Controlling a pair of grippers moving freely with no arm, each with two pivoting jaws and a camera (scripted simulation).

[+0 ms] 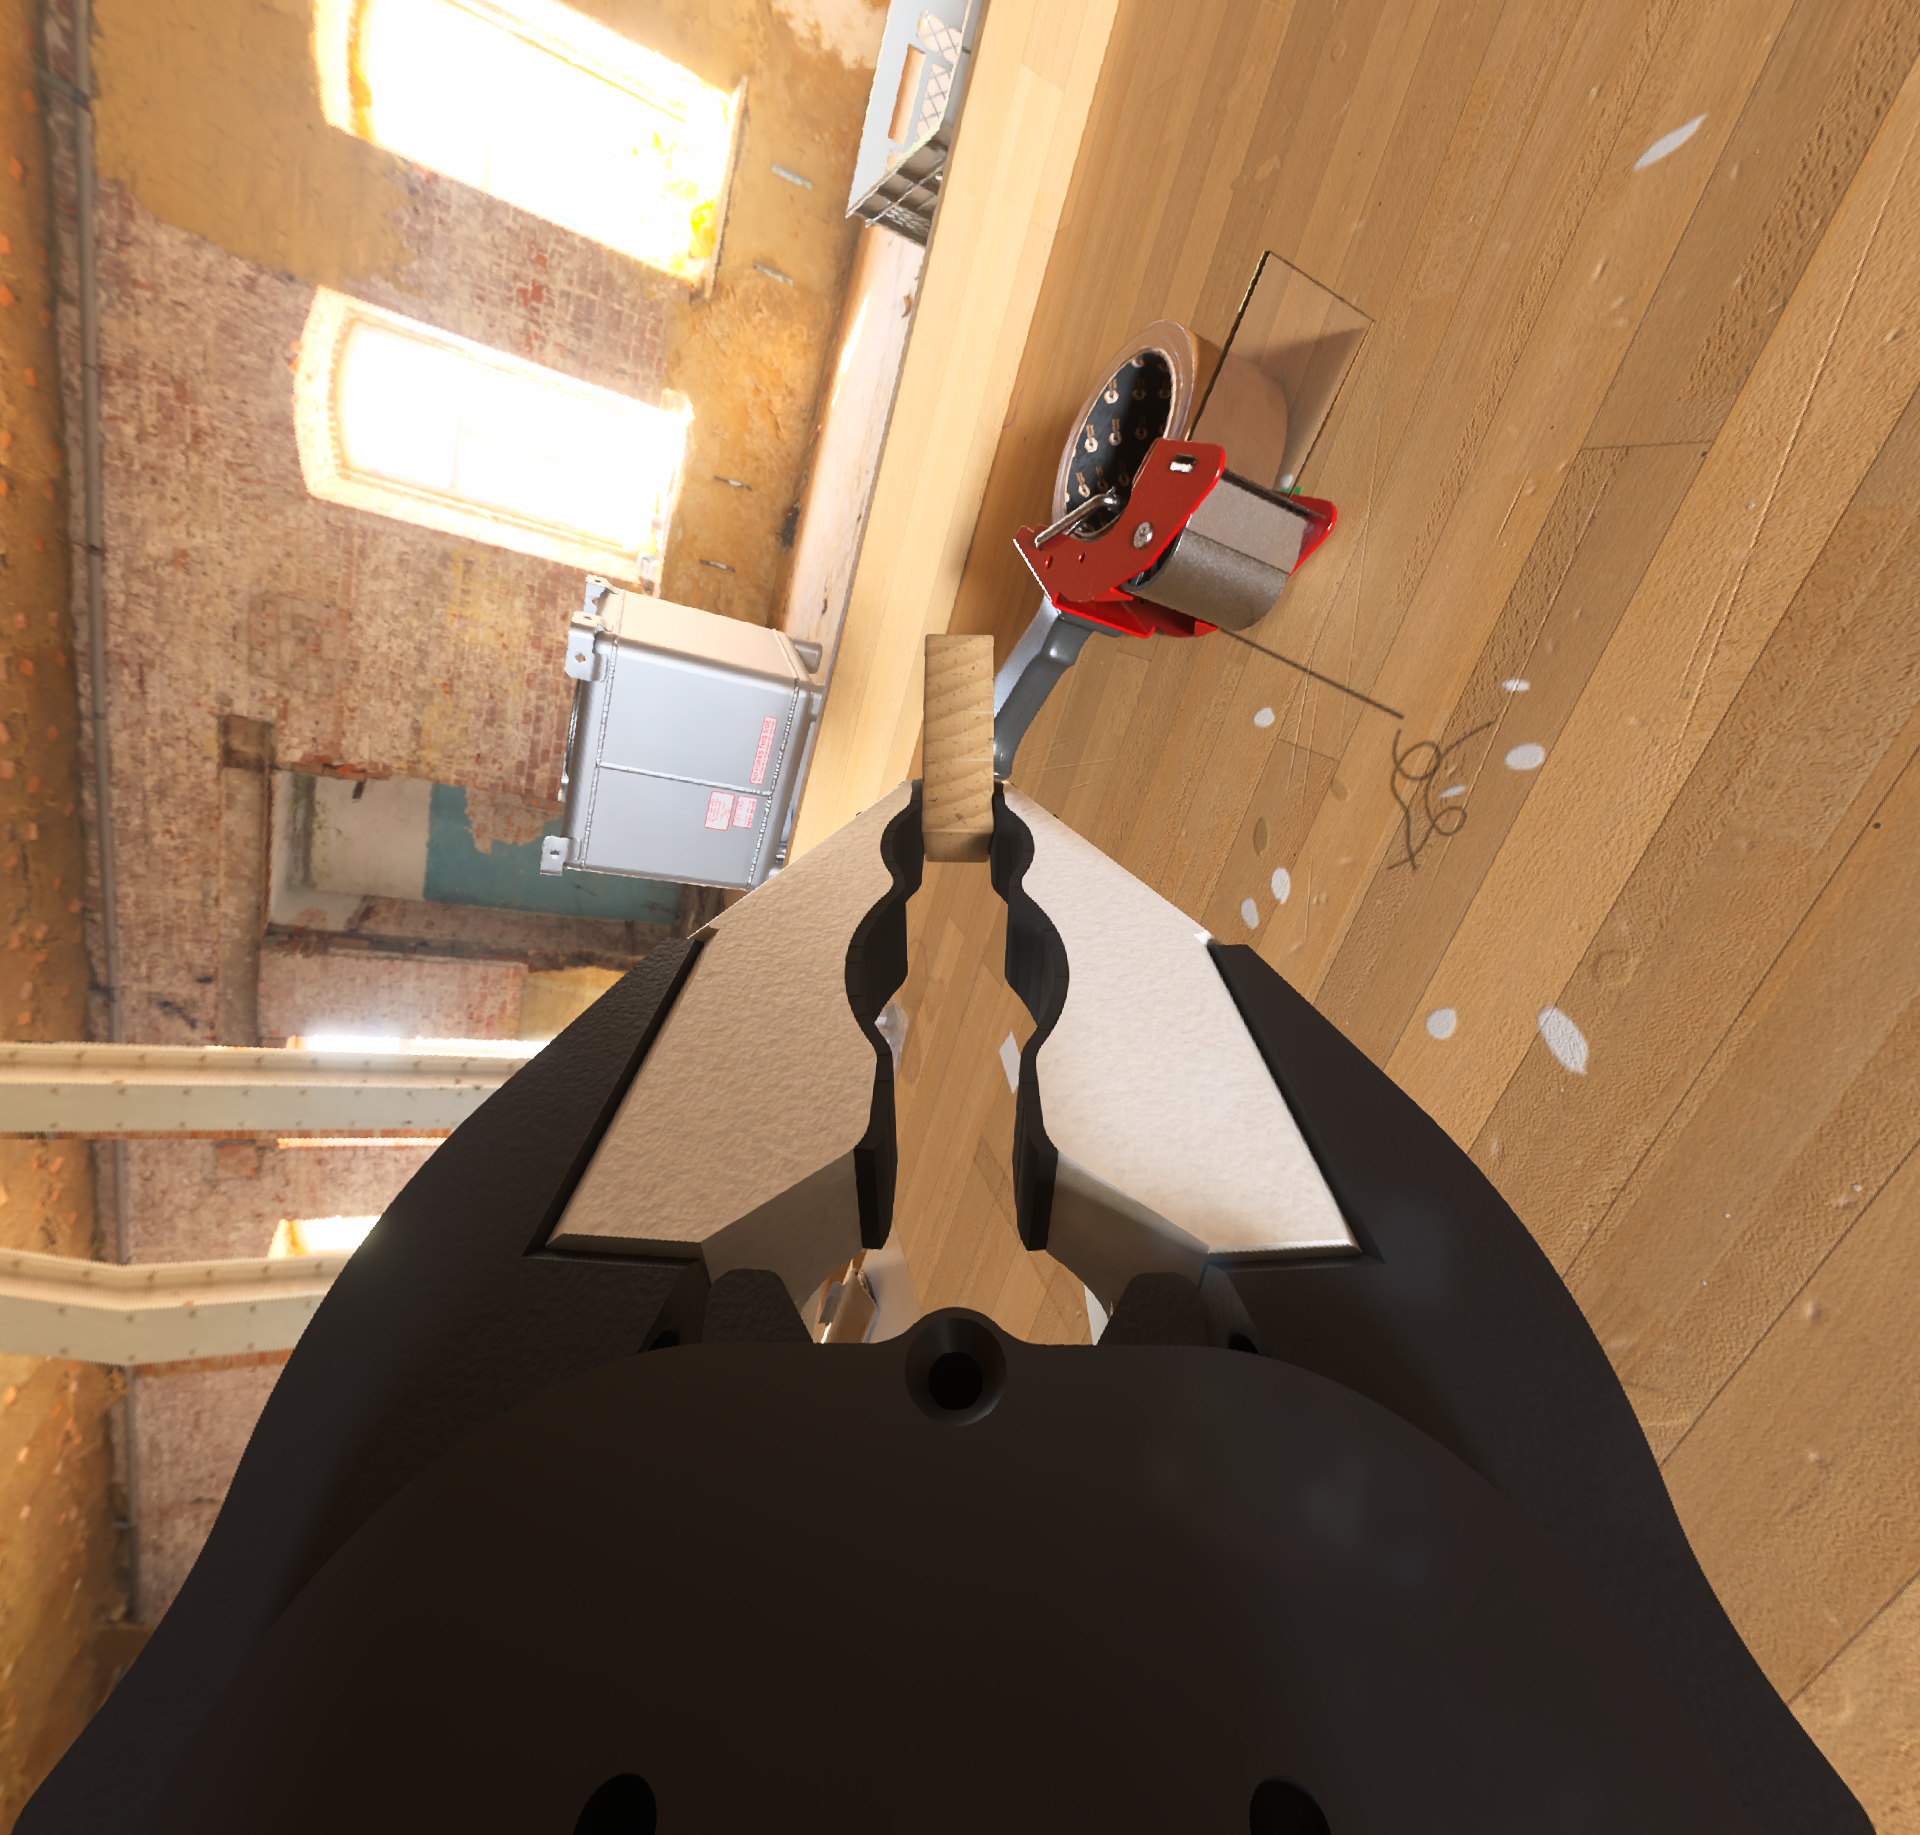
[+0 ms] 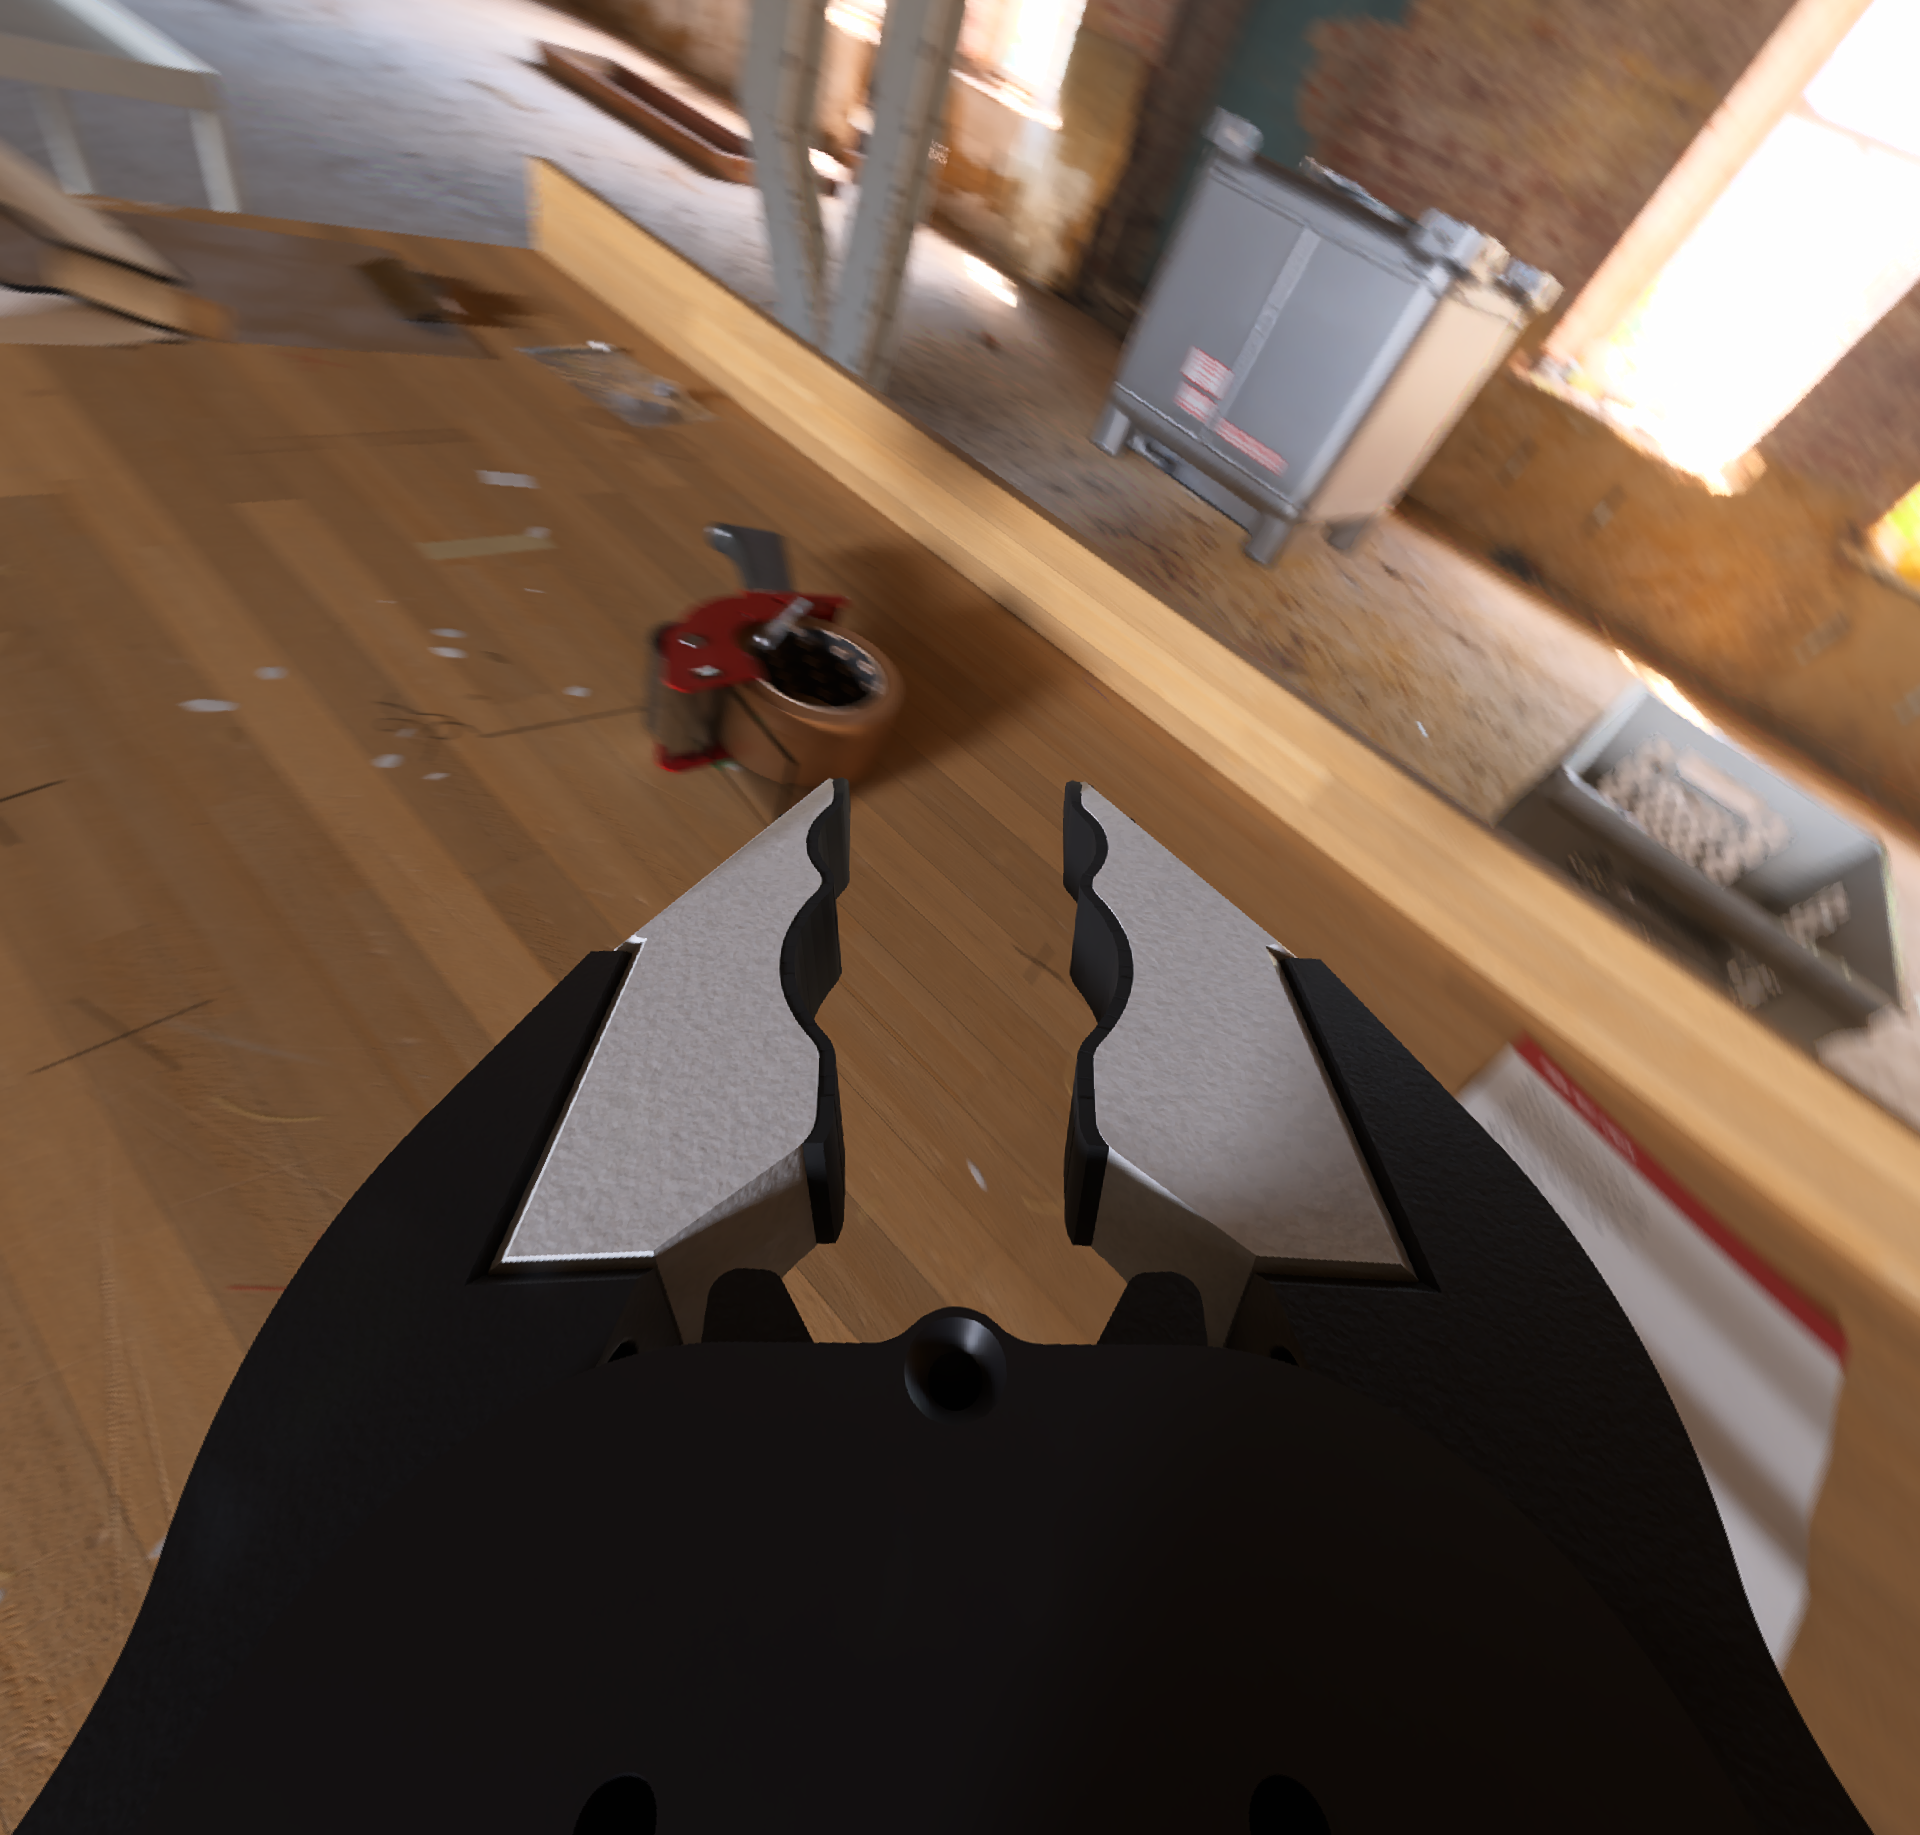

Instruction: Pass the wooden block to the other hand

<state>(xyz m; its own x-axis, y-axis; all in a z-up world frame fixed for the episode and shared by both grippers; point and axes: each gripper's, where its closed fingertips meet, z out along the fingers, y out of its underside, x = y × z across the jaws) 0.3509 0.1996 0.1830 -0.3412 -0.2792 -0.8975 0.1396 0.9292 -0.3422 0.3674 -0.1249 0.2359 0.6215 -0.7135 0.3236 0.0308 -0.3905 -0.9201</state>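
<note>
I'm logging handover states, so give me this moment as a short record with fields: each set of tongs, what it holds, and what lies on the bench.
left tongs: shut on the pale wooden block, gripped at its near end
right tongs: open, empty
block in right wrist view: not visible
on wooden workbench: red tape dispenser with brown tape roll
handover: not yet done

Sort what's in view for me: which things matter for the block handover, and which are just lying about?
In play:
wooden block, clamped at the tips of the left hand-held gripper
right hand-held gripper, open and empty

Lying about:
red tape dispenser on the wooden table
grey metal container on the floor
grey crate
</note>
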